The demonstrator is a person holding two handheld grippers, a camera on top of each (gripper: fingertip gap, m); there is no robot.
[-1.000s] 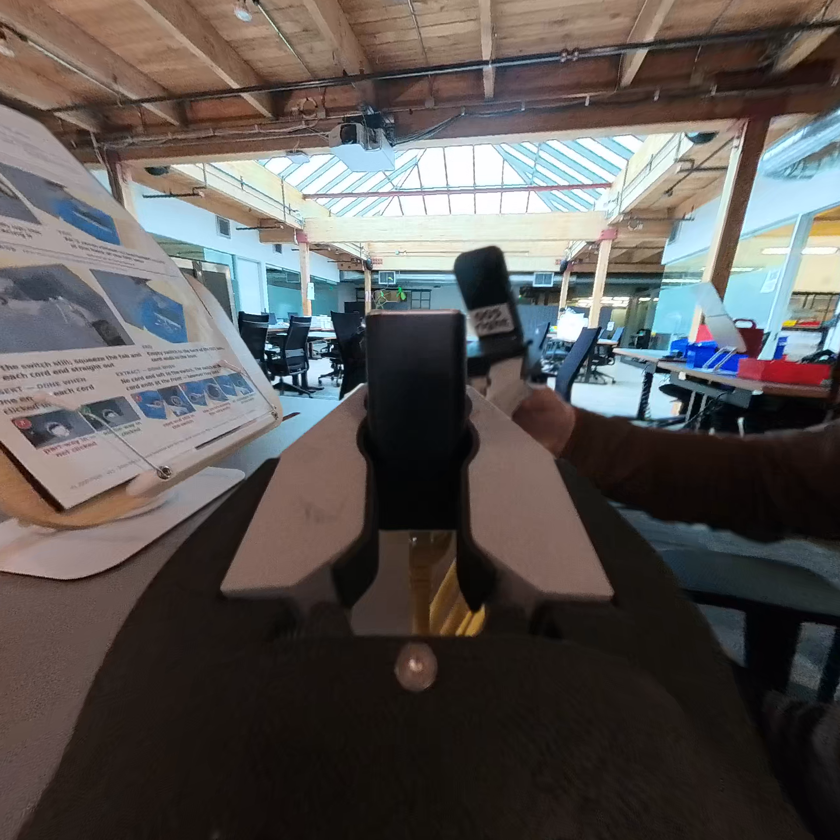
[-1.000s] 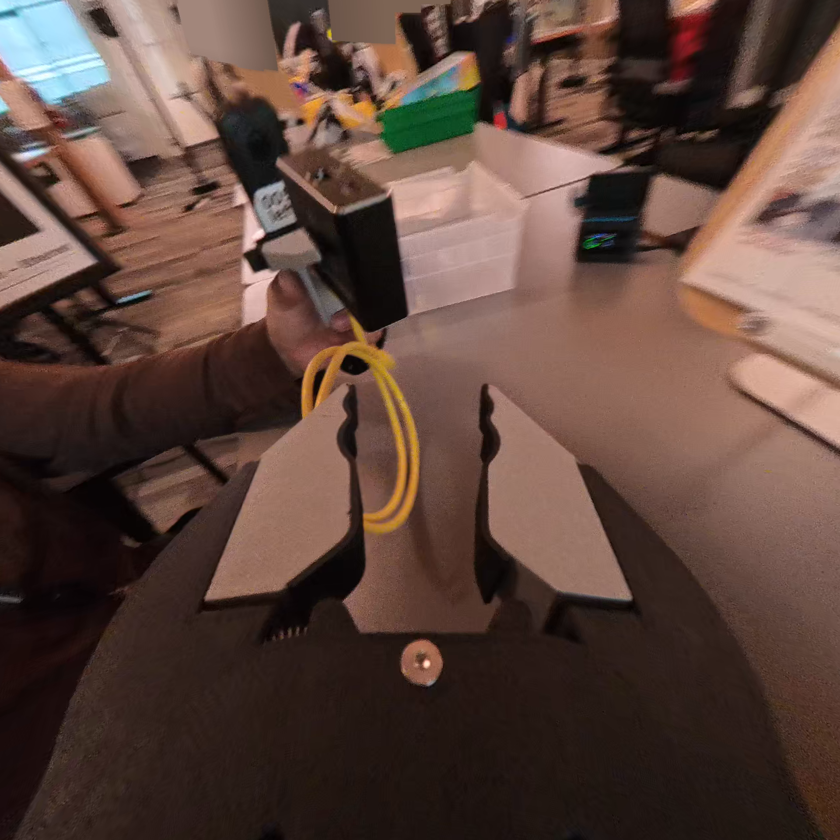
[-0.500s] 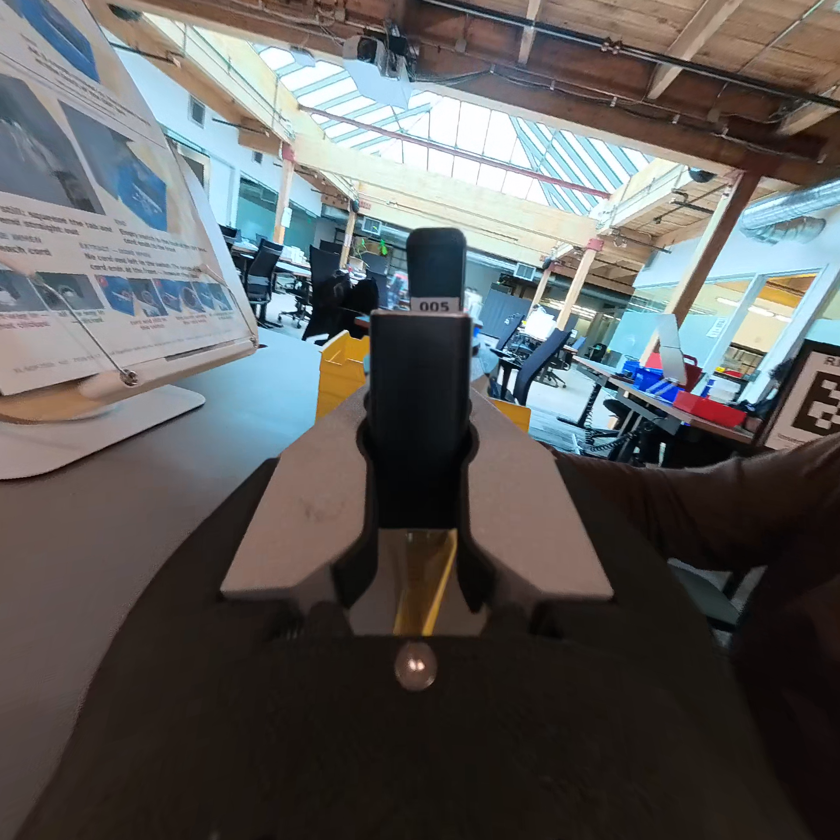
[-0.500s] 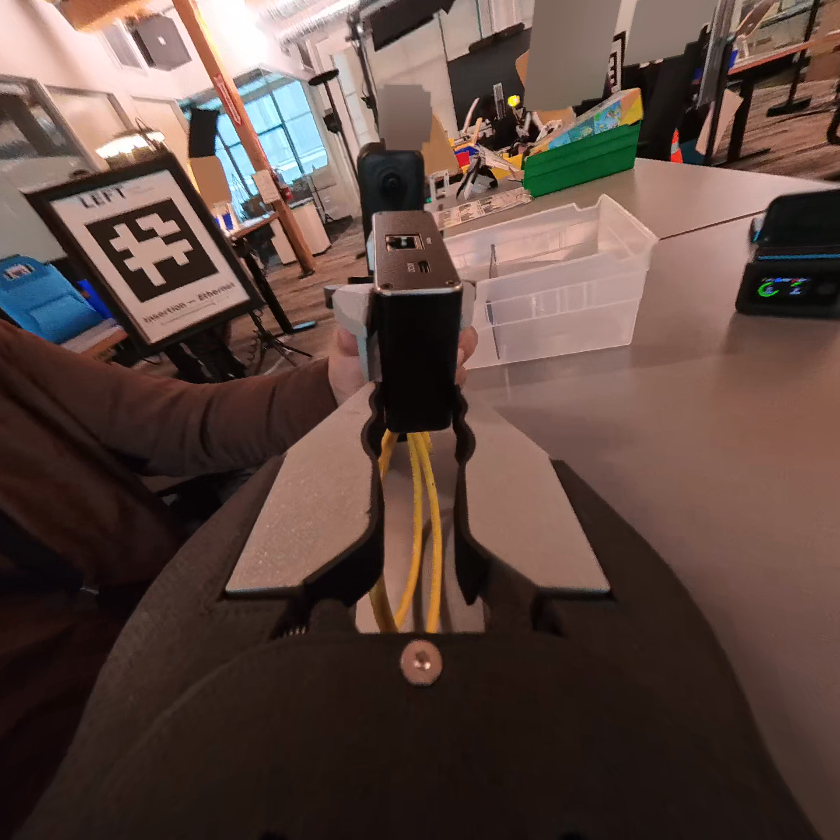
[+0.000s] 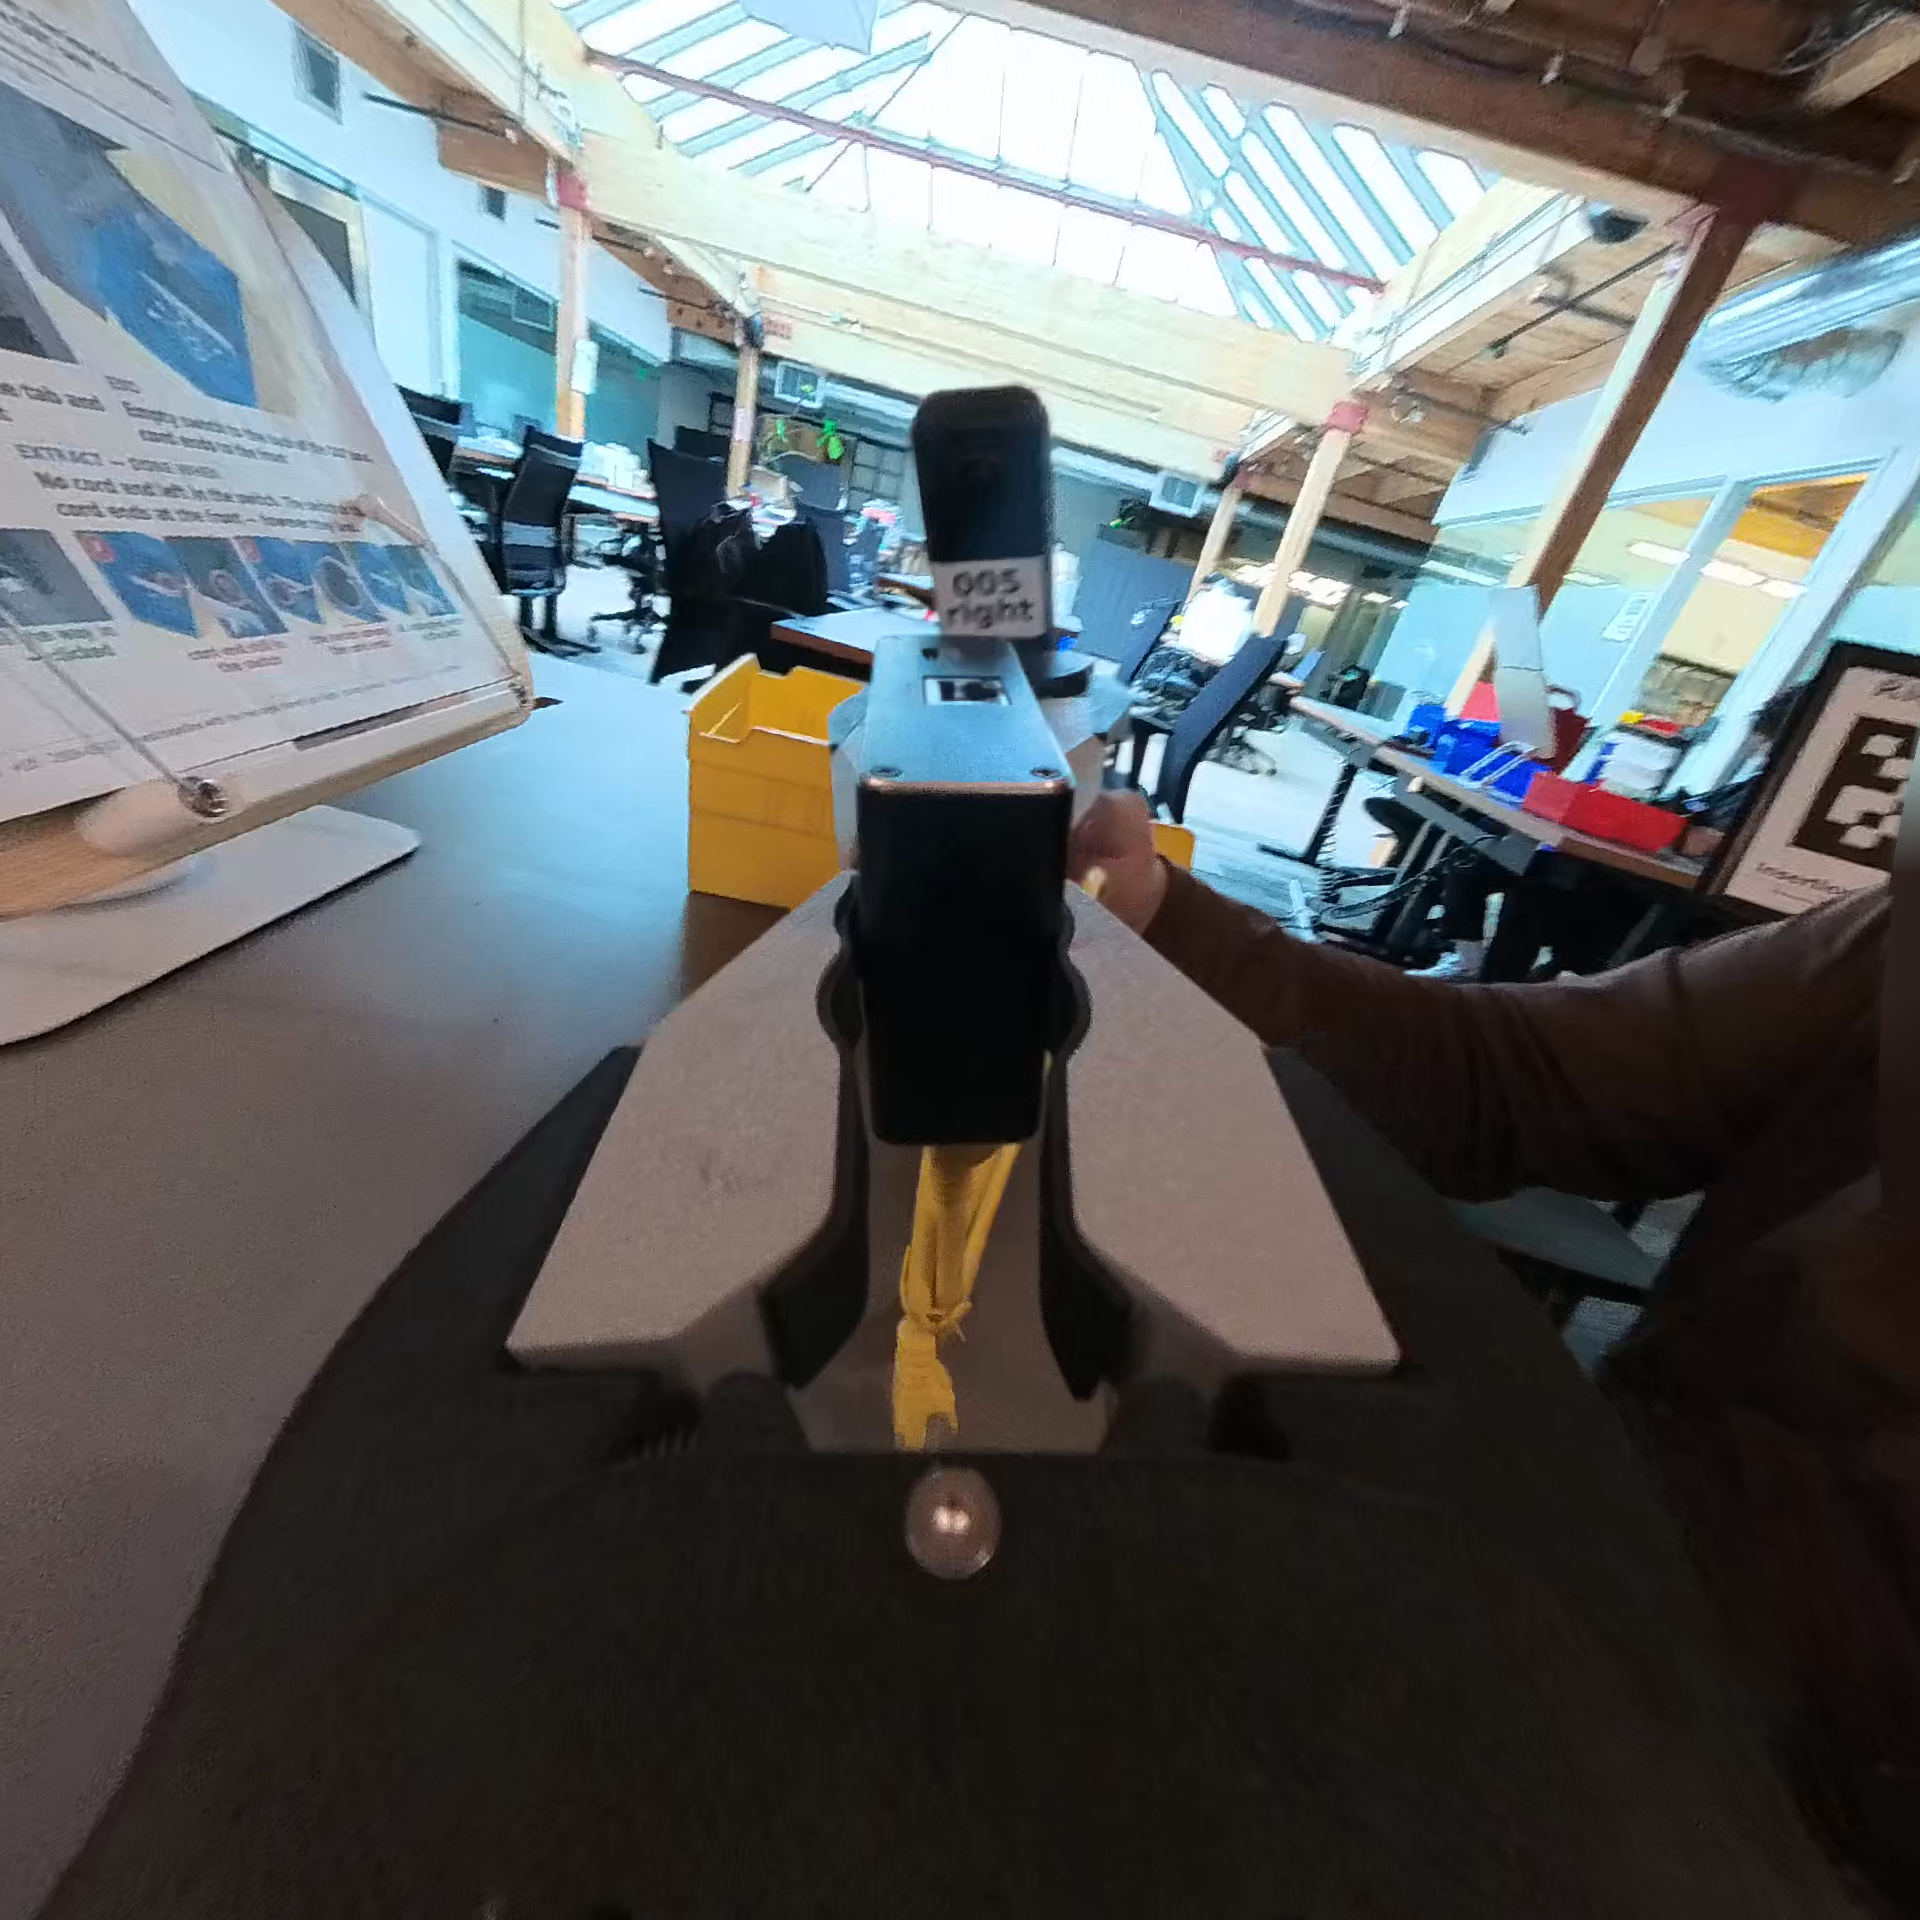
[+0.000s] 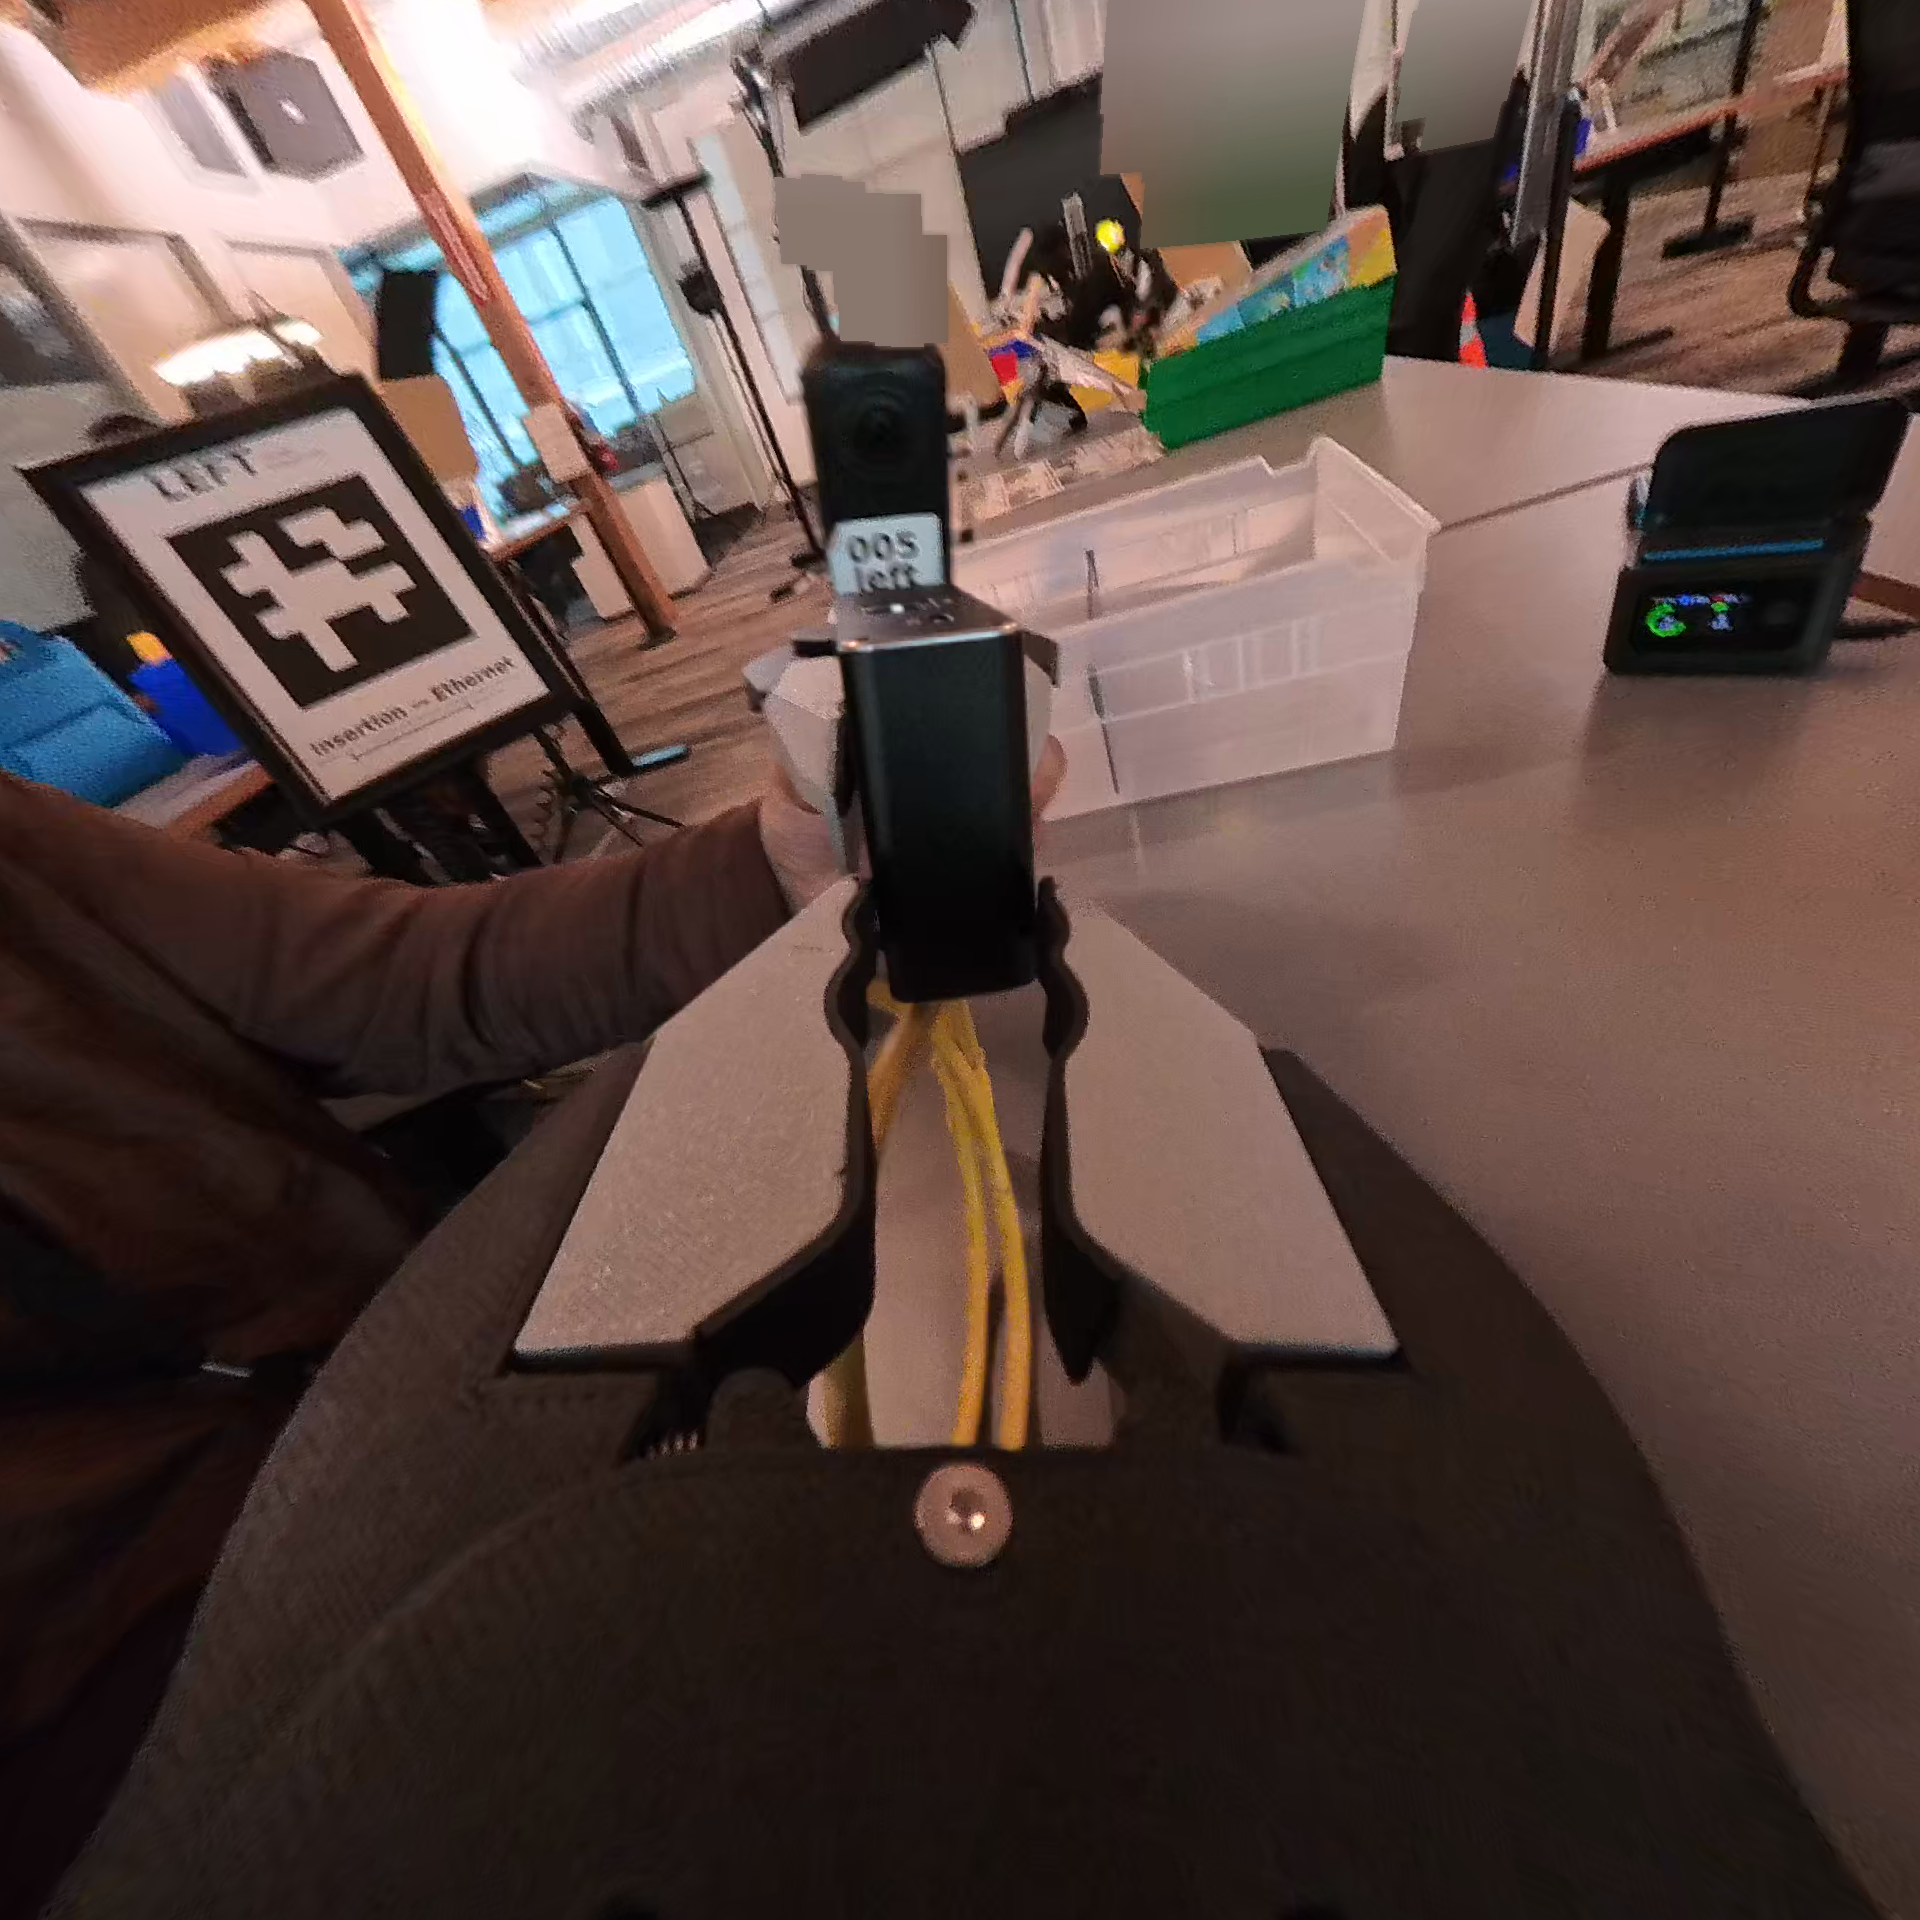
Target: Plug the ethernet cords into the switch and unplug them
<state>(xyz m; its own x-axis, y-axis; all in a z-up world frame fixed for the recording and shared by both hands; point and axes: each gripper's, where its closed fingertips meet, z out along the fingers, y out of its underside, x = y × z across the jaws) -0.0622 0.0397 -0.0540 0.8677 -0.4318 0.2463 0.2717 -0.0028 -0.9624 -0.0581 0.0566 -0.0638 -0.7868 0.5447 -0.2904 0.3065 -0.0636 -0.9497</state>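
The black ethernet switch [image 5: 961, 966] is held in the air between both grippers, which face each other. My left gripper [image 5: 958, 935] is shut on one end of it. My right gripper [image 6: 948, 925] is shut on the other end of the switch [image 6: 940, 810]. Yellow ethernet cords [image 5: 940, 1247] hang from the switch's underside between the left fingers, with one loose plug showing. In the right wrist view the cords [image 6: 977, 1195] loop down between the right fingers. Which ports they sit in is hidden.
An instruction sheet on a stand [image 5: 208, 499] is at the left on the grey table [image 6: 1558, 987]. A yellow bin [image 5: 764, 800] stands behind the switch. A clear plastic bin [image 6: 1226, 623] and a small black device with a lit screen [image 6: 1745, 582] are on the table.
A second ago only my left gripper held the switch and my right gripper was open. The right gripper moved in and shut on the switch, so both hold it now.
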